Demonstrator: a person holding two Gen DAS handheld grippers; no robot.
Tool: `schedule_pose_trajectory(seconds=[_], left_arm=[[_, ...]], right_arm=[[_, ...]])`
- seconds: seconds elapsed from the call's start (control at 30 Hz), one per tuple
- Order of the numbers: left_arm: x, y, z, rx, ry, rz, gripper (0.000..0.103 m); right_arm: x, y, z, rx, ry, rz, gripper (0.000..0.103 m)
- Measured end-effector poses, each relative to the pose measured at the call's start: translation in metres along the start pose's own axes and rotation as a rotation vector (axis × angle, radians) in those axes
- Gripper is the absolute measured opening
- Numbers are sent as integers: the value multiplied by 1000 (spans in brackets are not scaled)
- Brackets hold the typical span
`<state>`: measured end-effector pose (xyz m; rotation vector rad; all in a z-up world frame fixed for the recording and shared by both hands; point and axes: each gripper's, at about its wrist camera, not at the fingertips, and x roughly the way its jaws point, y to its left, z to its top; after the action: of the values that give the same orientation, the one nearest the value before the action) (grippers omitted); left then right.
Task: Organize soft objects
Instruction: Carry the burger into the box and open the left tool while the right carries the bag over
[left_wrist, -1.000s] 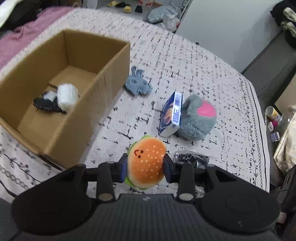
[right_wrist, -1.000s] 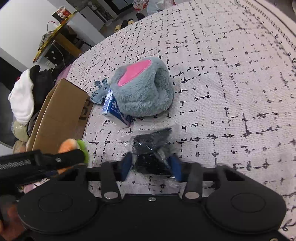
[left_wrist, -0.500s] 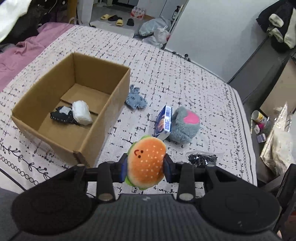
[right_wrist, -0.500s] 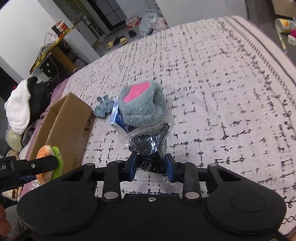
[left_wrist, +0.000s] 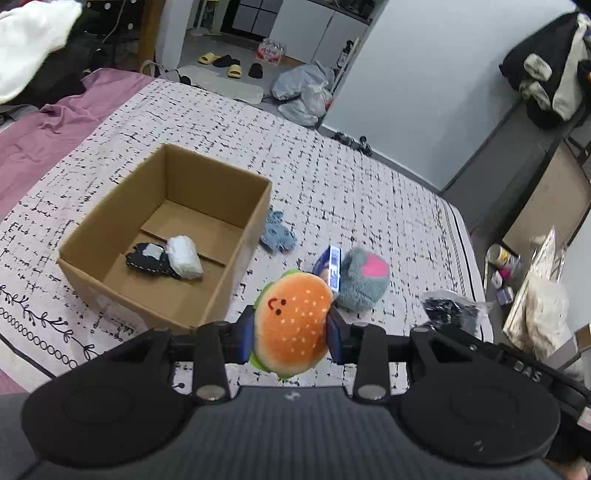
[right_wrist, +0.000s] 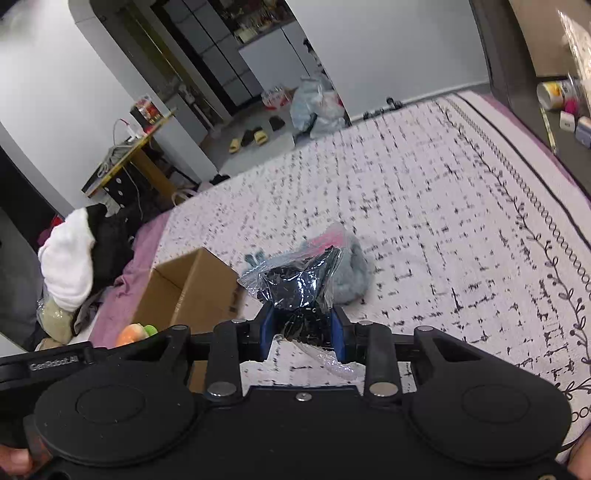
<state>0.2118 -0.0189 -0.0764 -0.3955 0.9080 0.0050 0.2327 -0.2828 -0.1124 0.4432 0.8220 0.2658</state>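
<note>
My left gripper (left_wrist: 291, 338) is shut on a plush hamburger (left_wrist: 293, 328) and holds it high above the bed, right of the open cardboard box (left_wrist: 110, 221). The box holds a black item (left_wrist: 146, 260) and a white bundle (left_wrist: 184, 253). My right gripper (right_wrist: 301, 338) is shut on a clear bag of black fabric (right_wrist: 297, 286), lifted off the bed; the bag also shows in the left wrist view (left_wrist: 448, 314). A grey and pink plush (left_wrist: 364, 282), a blue carton (left_wrist: 332, 264) and a small blue-grey plush (left_wrist: 277, 232) lie on the bed.
The patterned bedspread (right_wrist: 443, 221) covers the bed; a purple sheet (left_wrist: 44, 133) lies at its left side. Clothes pile (right_wrist: 74, 266) beside the bed. The left gripper with the hamburger (right_wrist: 135, 332) shows at the right wrist view's left edge. A shelf with small items (left_wrist: 506, 266) stands right.
Both grippers have risen well above the bed. The right gripper closed on the bag of black fabric and lifted it. The left gripper still holds the hamburger.
</note>
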Motion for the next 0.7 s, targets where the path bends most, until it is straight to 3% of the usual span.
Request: schedule_pose_trajectory(seconds=[0.3, 0.7], left_arm=[[-26, 26, 19, -27, -61, -15, 37], [-32, 74, 48, -66, -98, -2, 37]], right_arm=[[-15, 34, 7, -29, -47, 41, 31], [2, 85, 12, -81, -30, 80, 31]])
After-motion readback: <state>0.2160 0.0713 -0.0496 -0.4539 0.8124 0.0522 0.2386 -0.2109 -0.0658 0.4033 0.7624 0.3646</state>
